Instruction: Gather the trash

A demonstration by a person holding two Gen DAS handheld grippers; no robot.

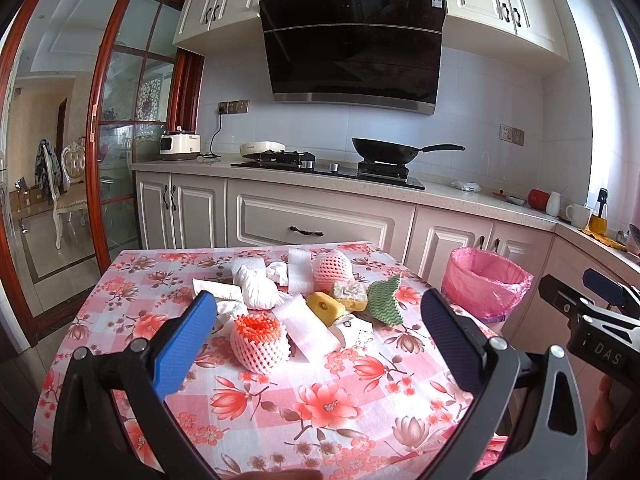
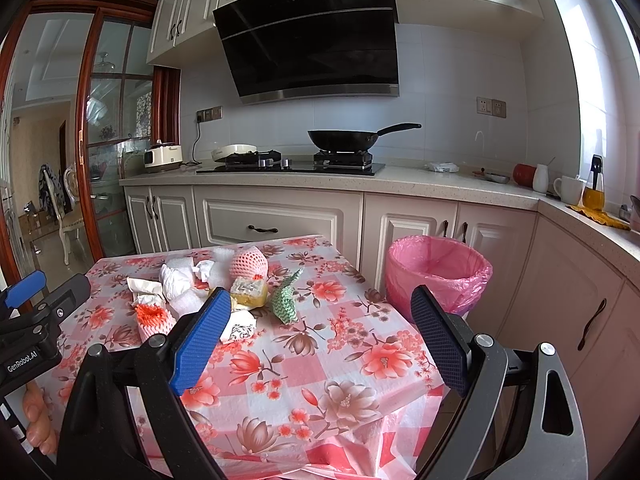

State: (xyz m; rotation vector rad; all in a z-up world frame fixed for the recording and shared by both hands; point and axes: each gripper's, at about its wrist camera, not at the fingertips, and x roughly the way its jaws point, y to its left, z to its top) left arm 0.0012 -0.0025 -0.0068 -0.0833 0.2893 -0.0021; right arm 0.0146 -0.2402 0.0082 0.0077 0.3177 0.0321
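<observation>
Left tongs (image 1: pixel 320 320) wide open, empty, above near desk (image 1: pixel 280 400) edge. Right tongs (image 2: pixel 322 322) likewise spread, empty, toward desk's right side. Trash pile mid-desk: foam fruit net (image 1: pixel 260 342), yellow sponge (image 1: pixel 326 307), green cloth (image 1: pixel 386 298), crumpled white paper (image 1: pixel 256 290). Pink-lined bin (image 2: pixel 438 274) on floor just right of desk.
</observation>
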